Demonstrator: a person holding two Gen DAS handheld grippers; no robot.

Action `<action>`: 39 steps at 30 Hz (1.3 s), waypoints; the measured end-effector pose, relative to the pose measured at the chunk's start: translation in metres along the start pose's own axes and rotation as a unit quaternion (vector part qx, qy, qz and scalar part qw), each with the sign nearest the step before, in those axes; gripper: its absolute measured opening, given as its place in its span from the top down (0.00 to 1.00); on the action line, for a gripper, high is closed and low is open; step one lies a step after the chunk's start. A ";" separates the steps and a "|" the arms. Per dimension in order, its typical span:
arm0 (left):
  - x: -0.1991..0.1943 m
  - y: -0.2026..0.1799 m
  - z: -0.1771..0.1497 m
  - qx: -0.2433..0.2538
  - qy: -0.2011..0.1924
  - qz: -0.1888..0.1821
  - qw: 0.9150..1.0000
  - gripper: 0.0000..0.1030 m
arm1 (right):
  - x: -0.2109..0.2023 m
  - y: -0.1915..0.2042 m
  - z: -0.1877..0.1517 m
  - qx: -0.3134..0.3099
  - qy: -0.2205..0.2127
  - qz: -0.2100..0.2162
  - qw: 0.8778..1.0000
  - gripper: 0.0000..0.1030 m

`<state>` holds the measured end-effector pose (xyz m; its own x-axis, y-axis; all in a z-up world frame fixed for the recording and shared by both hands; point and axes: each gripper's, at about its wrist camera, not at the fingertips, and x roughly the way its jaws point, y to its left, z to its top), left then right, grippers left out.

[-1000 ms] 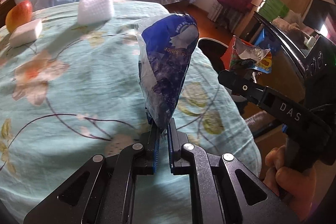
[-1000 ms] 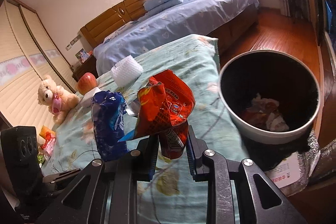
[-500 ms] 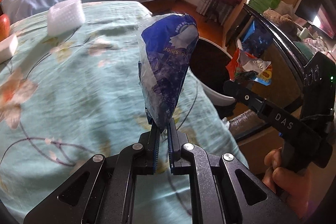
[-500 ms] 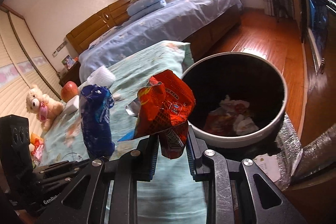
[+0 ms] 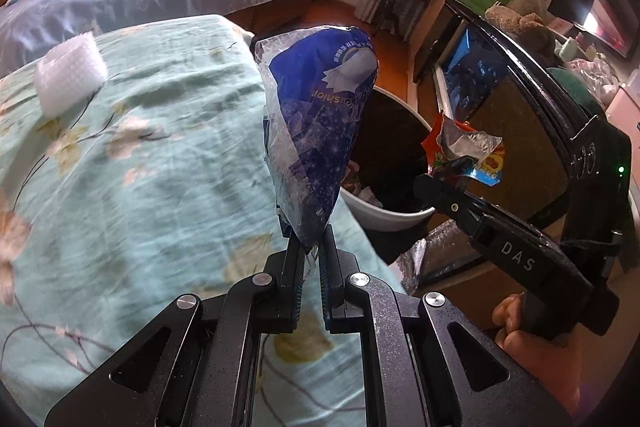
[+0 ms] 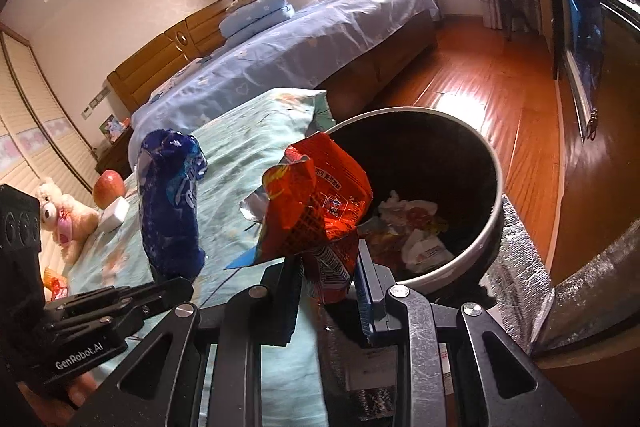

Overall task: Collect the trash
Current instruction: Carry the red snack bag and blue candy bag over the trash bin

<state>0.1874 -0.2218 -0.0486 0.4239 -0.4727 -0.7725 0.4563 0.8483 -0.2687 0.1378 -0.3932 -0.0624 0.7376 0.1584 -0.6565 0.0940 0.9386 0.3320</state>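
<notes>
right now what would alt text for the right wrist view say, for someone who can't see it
The right tool pinches a crumpled red snack wrapper just in front of a round trash bin that already holds litter. To its left, the left tool holds up a blue plastic wrapper over a floral teal bedspread, in a sunlit bedroom.

"DAS" on right tongs, "GenRobot.AI" on left tongs
</notes>
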 end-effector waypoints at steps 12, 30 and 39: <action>0.017 -0.009 0.019 0.015 0.008 -0.002 1.000 0.94 | 0.009 -0.024 0.018 0.011 0.004 -0.013 1.000 0.76; 0.049 -0.026 0.042 0.025 0.032 -0.003 0.999 0.94 | 0.031 -0.047 0.034 0.018 0.027 -0.019 0.999 0.73; 0.053 -0.030 0.047 0.029 0.032 -0.001 0.999 0.94 | 0.036 -0.055 0.042 0.023 0.029 -0.021 0.999 0.73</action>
<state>0.2329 -0.2838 -0.0538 0.3725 -0.4567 -0.8079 0.5032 0.8309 -0.2377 0.1874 -0.4524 -0.0760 0.6918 0.1383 -0.7087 0.1561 0.9296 0.3338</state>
